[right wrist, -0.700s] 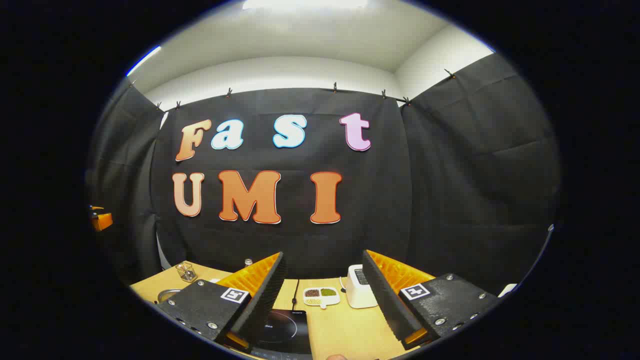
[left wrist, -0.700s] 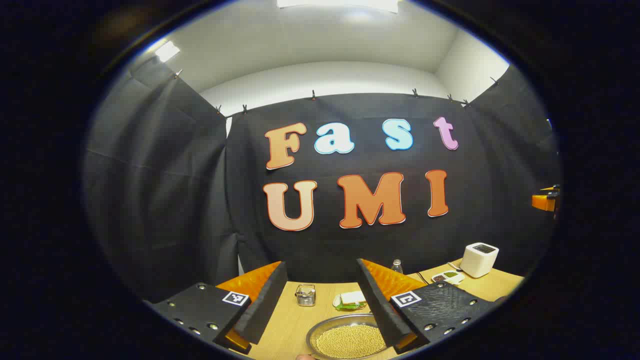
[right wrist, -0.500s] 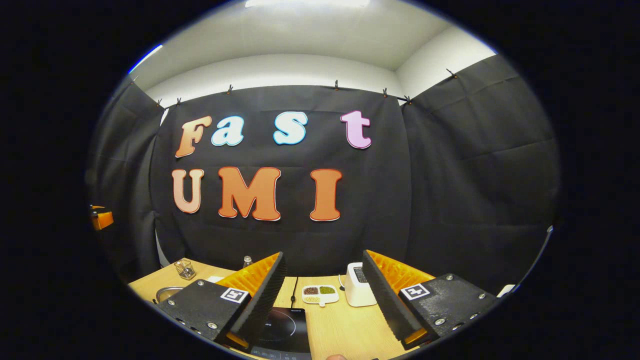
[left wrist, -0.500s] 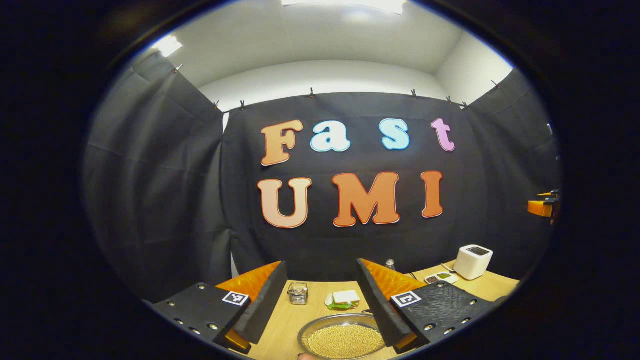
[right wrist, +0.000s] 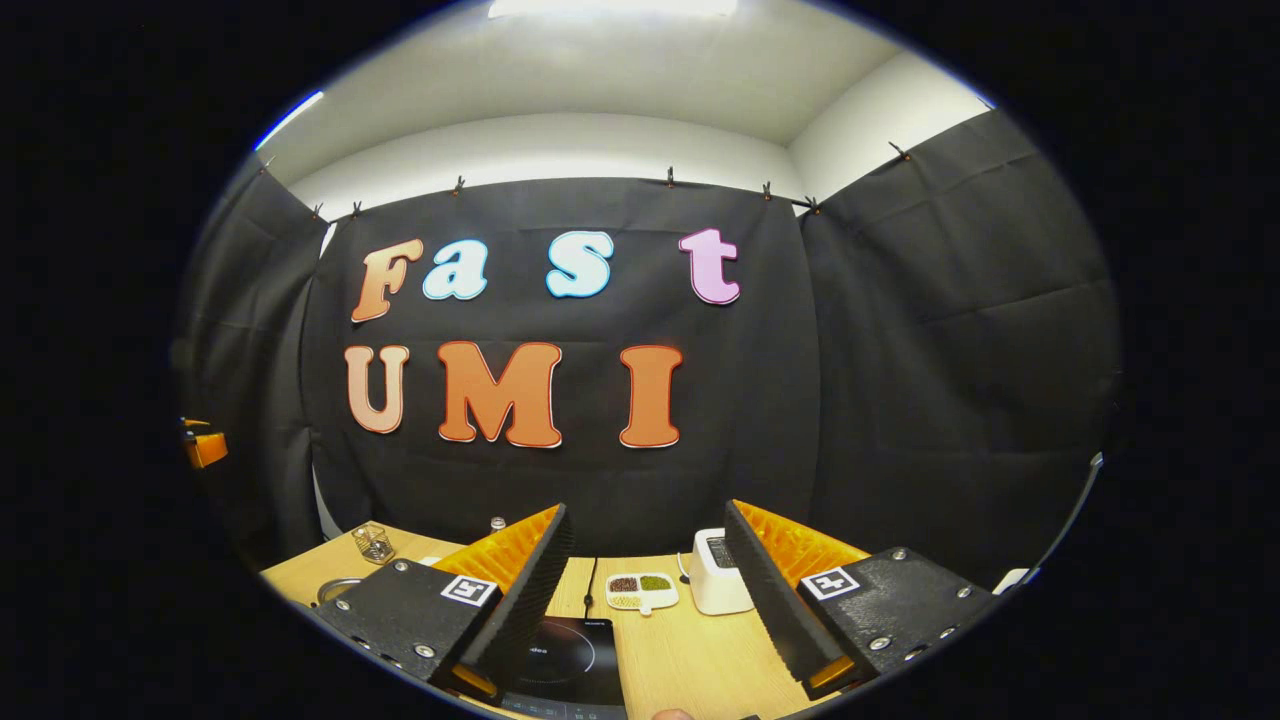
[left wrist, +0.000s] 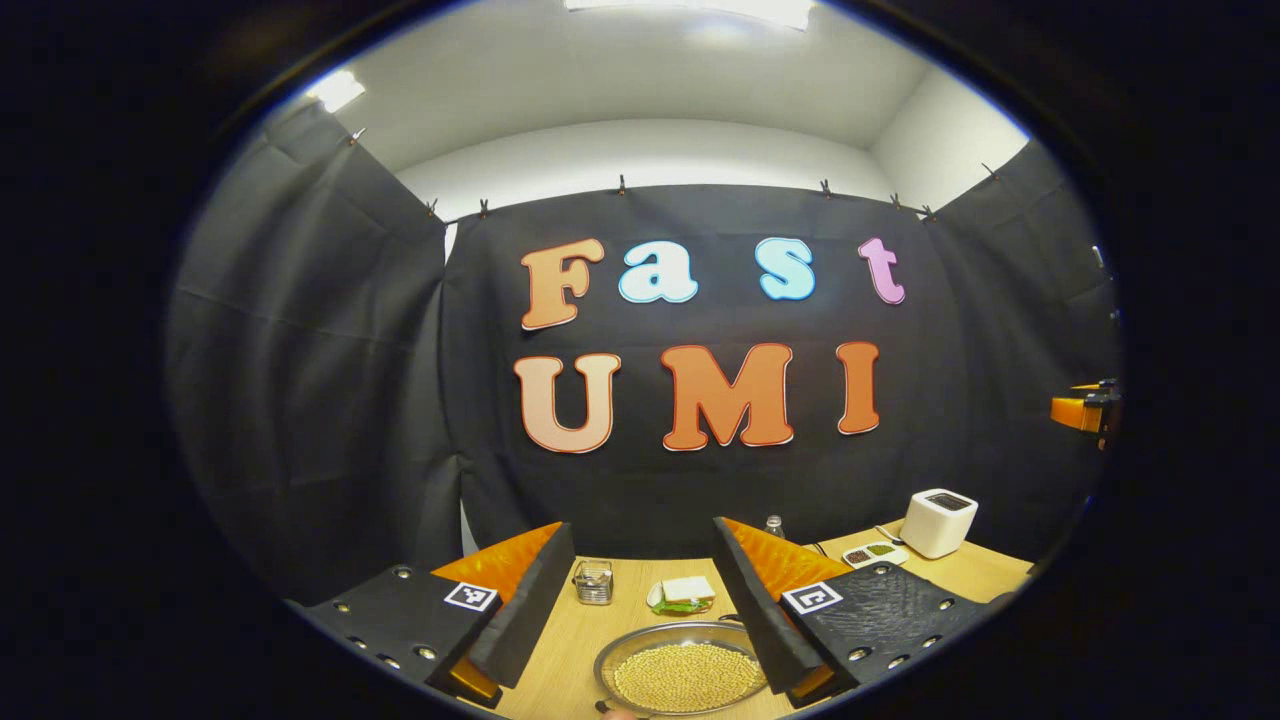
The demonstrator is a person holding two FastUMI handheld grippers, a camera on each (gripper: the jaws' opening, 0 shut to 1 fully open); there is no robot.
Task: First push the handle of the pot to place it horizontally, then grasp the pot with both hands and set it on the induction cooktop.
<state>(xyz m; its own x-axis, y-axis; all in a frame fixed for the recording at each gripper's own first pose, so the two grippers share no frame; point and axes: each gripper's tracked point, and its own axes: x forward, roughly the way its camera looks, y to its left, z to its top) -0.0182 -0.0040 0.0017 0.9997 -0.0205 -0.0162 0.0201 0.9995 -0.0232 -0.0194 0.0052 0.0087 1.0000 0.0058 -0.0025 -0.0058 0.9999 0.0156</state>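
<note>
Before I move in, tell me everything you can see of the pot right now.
In the left gripper view the pot is a shallow, round pan of what looks like bare metal, with a thin bright rim. It stands flat on the wooden table, filled with an even layer of small yellow beads or beans. It lies between the open fingers of the left gripper, whose right-hand finger hides part of its rim. I cannot make out its handle.

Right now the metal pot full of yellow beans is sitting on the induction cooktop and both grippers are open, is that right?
Not quite. The left gripper view shows the metal pot of yellow beans on the bare wooden table; the induction cooktop in the right gripper view carries nothing. Both grippers are open.
</note>
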